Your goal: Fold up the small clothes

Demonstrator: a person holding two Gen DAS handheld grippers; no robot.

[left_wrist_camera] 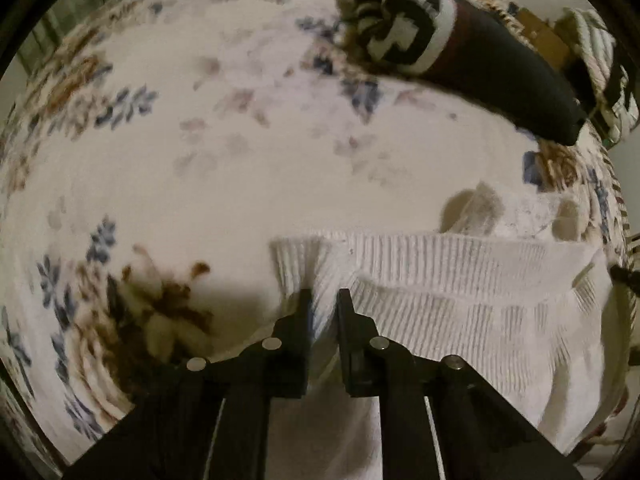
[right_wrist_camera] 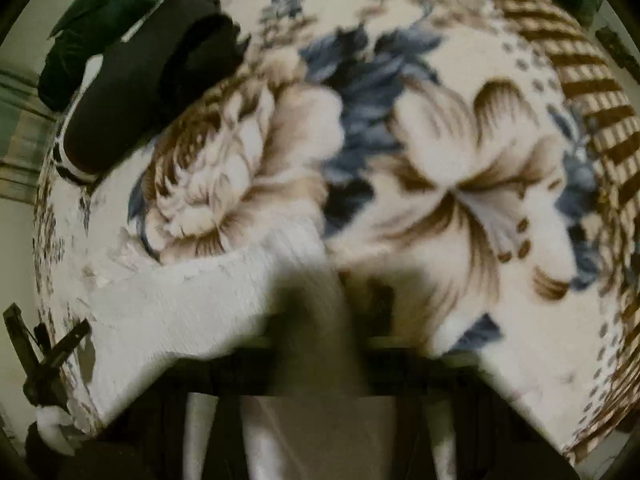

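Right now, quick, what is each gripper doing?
Left gripper: jaws shut on the ribbed edge of the white sock.
Right gripper: too blurred to tell; white sock fabric covers where its jaws would be.

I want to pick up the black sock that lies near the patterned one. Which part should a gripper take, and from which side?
Probably the tapered free end of the black sock, which points away from the black-and-white patterned sock. The other end lies against that bundle, so a grip there may catch both. Coming from above across the narrow width suits it, since it lies flat on the floral blanket.
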